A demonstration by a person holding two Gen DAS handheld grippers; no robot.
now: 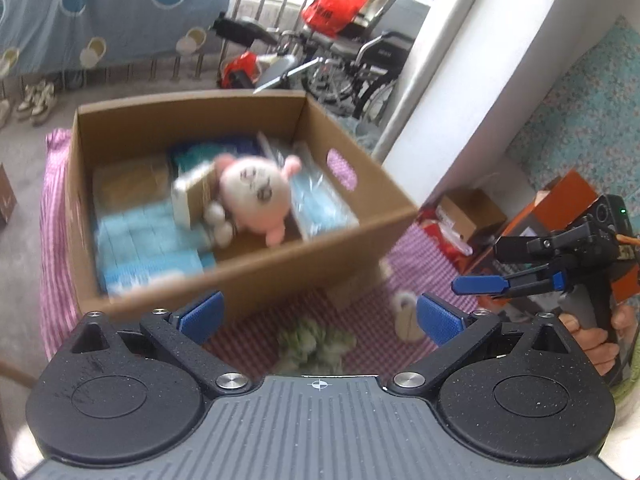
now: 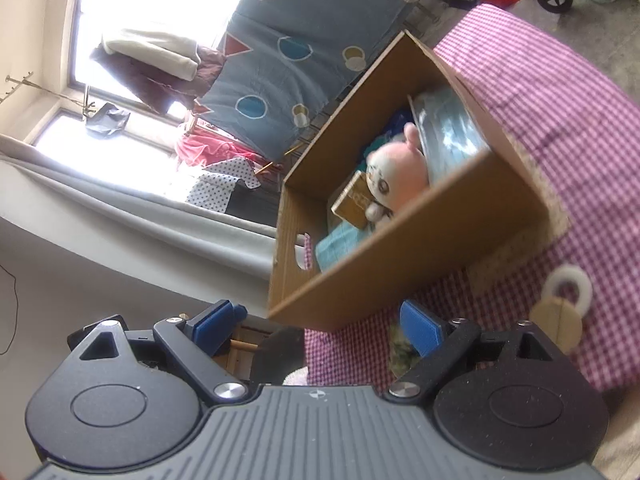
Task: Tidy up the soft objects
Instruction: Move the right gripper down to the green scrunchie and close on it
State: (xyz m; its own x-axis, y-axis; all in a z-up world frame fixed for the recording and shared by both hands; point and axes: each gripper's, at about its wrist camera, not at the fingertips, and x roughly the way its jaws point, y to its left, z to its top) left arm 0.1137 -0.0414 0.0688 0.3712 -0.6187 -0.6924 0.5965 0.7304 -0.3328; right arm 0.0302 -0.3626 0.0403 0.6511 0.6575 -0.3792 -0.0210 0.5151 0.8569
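A pink plush toy (image 1: 256, 196) lies inside a brown cardboard box (image 1: 280, 276) on a pink checked cloth (image 1: 360, 320); it also shows in the right wrist view (image 2: 400, 172), in the box (image 2: 400, 264). My left gripper (image 1: 318, 316) is open and empty, above a green fuzzy soft thing (image 1: 316, 346) on the cloth. A beige and white ring toy (image 1: 406, 316) lies beside it; it shows in the right wrist view (image 2: 562, 312). My right gripper (image 2: 316, 324) is open and empty near the box's corner; in the left wrist view the right gripper (image 1: 480, 285) looks narrow from the side.
The box also holds blue packets (image 1: 144, 240) and a small carton (image 1: 196, 196). A wheelchair (image 1: 360, 68) and a red bag (image 1: 334, 4) stand behind. Boxes (image 1: 472, 216) sit on the right. A blue patterned sheet (image 2: 296, 40) hangs near the window.
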